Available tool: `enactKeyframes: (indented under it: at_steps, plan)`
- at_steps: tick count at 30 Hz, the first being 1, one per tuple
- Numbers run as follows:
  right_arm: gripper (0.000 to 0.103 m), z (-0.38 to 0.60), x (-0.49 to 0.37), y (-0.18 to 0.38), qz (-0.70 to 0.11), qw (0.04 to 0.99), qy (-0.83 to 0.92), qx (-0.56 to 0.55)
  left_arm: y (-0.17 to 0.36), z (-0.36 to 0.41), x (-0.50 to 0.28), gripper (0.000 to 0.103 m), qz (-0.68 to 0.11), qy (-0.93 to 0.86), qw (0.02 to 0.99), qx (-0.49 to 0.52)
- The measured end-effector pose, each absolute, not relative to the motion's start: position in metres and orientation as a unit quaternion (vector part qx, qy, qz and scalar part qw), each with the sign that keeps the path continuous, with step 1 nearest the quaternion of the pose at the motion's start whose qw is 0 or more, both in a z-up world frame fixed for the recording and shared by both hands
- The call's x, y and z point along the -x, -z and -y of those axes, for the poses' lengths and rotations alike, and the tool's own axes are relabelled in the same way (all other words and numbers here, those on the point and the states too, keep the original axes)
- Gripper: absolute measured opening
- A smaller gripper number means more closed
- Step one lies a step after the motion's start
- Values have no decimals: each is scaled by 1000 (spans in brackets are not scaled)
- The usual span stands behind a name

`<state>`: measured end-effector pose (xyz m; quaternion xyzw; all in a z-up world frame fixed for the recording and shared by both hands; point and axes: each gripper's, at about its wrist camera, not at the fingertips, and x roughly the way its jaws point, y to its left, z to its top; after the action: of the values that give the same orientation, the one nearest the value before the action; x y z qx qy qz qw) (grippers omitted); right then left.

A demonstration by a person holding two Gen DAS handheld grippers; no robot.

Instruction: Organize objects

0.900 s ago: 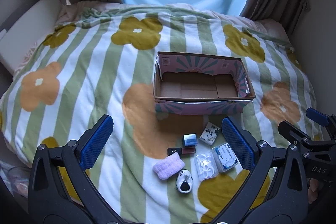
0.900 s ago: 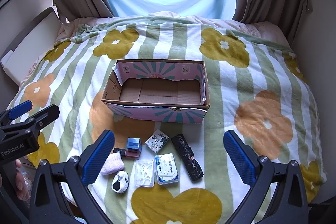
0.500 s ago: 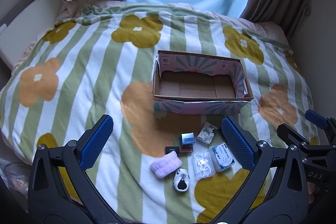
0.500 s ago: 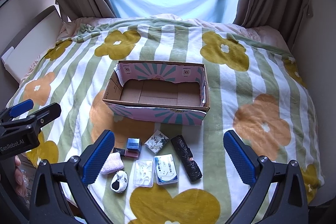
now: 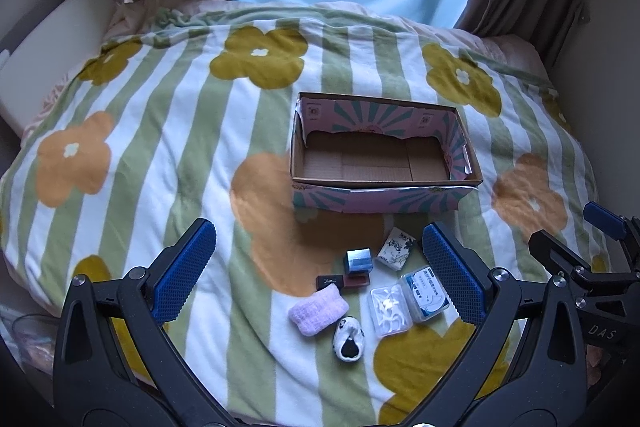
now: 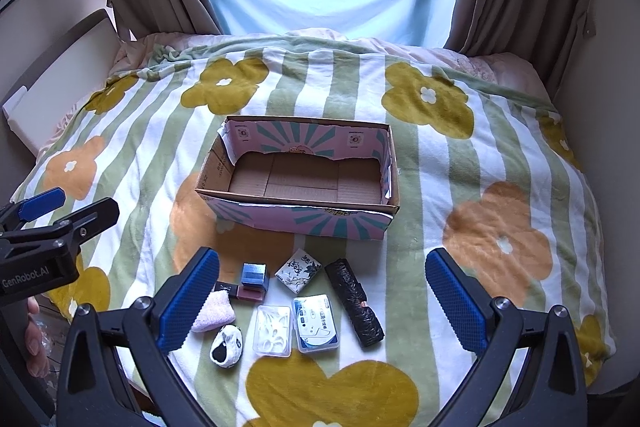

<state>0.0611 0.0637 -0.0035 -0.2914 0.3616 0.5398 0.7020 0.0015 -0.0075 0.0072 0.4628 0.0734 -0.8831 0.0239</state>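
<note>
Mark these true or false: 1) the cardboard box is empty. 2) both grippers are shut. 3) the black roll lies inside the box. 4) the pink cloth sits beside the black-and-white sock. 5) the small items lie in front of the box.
1) The cardboard box is empty: true.
2) False: left gripper and right gripper are open, holding nothing.
3) False: the black roll lies on the blanket, outside the box.
4) The pink cloth sits beside the black-and-white sock: true.
5) True.

Small items (image 6: 296, 307) lie clustered before the empty pink cardboard box (image 6: 300, 223).
</note>
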Motion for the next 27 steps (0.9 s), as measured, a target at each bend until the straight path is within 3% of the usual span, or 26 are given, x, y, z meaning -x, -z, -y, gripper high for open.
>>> enactKeyframes:
  at_steps: [27]
  plan:
    - [97, -65, -58, 5, -375, 713, -521, 282, -4, 10, 2, 102, -94, 878, 29, -468]
